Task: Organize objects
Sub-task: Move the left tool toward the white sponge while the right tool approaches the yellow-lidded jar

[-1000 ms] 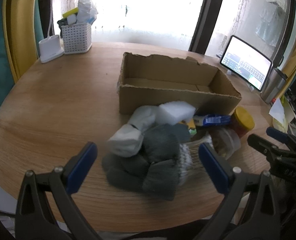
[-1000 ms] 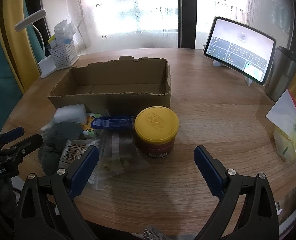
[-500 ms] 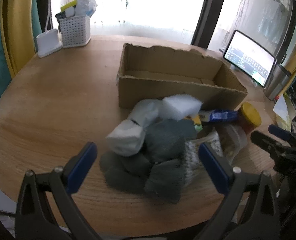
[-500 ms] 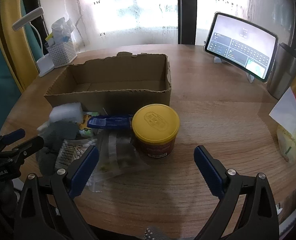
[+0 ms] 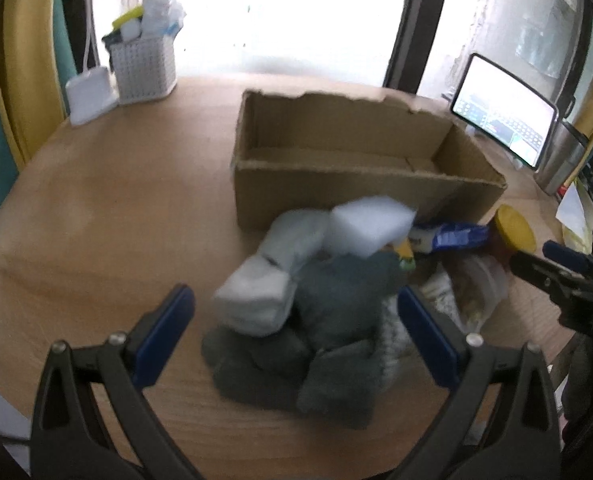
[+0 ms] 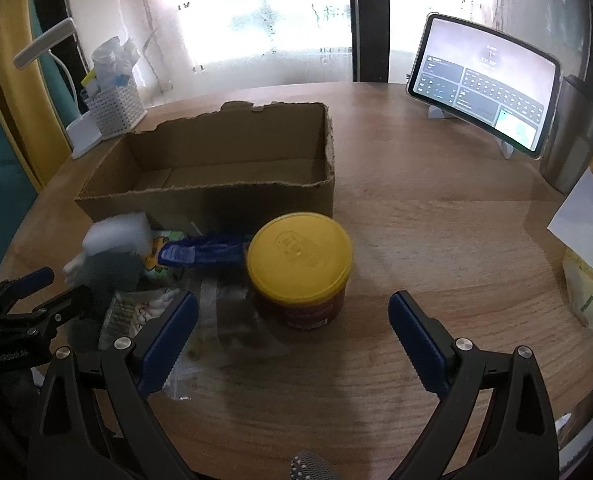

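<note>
An empty cardboard box [image 5: 336, 184] [image 6: 216, 196] stands on the round wooden table. In front of it lies a heap: grey socks [image 5: 336, 320], white socks [image 5: 272, 280], a white sponge block [image 5: 370, 226] [image 6: 116, 232], a blue packet [image 5: 452, 236] [image 6: 204, 254], a clear bag [image 6: 224, 320] and a yellow-lidded tub [image 6: 300, 260] [image 5: 514, 230]. My left gripper [image 5: 296, 332] is open, its fingers either side of the socks. My right gripper [image 6: 292, 336] is open just short of the tub.
A white basket [image 5: 142, 66] [image 6: 114, 108] with small items and a white lamp base [image 5: 88, 96] stand at the far left. A tablet on a stand [image 6: 484, 84] [image 5: 504, 118] and a steel tumbler [image 5: 560, 156] are at the right, with paper packets [image 6: 588, 256] by the right edge.
Both grippers have come closer to the heap; the left one now straddles the socks, and the tub looms larger in the right wrist view. Both stay open.
</note>
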Action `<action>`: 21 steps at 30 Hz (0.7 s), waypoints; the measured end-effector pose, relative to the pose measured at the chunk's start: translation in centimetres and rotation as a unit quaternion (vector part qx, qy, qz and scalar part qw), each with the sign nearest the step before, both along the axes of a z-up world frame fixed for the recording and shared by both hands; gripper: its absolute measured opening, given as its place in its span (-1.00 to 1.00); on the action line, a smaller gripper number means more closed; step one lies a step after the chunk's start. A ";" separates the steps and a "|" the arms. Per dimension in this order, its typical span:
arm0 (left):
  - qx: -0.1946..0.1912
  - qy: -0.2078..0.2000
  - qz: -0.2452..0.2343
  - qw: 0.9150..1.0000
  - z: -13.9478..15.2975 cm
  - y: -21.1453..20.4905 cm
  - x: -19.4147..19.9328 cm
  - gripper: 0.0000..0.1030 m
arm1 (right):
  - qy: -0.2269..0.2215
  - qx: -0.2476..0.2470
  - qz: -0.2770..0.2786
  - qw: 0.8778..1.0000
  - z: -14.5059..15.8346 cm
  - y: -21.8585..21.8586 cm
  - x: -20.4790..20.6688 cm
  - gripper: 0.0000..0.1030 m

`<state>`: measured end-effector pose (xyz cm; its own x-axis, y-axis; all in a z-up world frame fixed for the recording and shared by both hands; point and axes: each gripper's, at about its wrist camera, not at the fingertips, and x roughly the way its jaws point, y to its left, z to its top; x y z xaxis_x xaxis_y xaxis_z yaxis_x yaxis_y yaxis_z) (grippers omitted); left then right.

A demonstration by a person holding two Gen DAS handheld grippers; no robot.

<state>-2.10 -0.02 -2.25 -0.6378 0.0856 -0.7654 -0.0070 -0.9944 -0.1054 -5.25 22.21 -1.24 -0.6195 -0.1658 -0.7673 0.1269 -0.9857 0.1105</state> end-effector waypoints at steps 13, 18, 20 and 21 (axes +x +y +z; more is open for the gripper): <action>-0.003 0.000 -0.019 1.000 0.8 1.8 -2.8 0.98 | -0.008 -0.013 0.003 1.000 -0.3 0.6 -1.9 0.89; -0.005 -0.004 -0.022 1.000 0.7 2.8 -3.5 0.98 | -0.015 -0.006 0.015 1.000 -0.8 0.5 -2.4 0.67; -0.008 -0.004 -0.021 1.000 0.8 3.2 -3.7 0.98 | -0.017 -0.012 0.018 1.000 -1.0 0.7 -2.6 0.60; -0.008 -0.004 -0.020 1.000 0.9 3.3 -3.8 0.98 | -0.017 -0.014 0.019 1.000 -1.0 0.8 -2.6 0.56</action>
<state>-5.89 3.26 -1.37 -0.6278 0.0984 -0.7722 -0.0465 -0.9949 -0.0890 -7.84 22.99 -2.28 -0.5858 -0.2111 -0.7825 0.1604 -0.9766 0.1434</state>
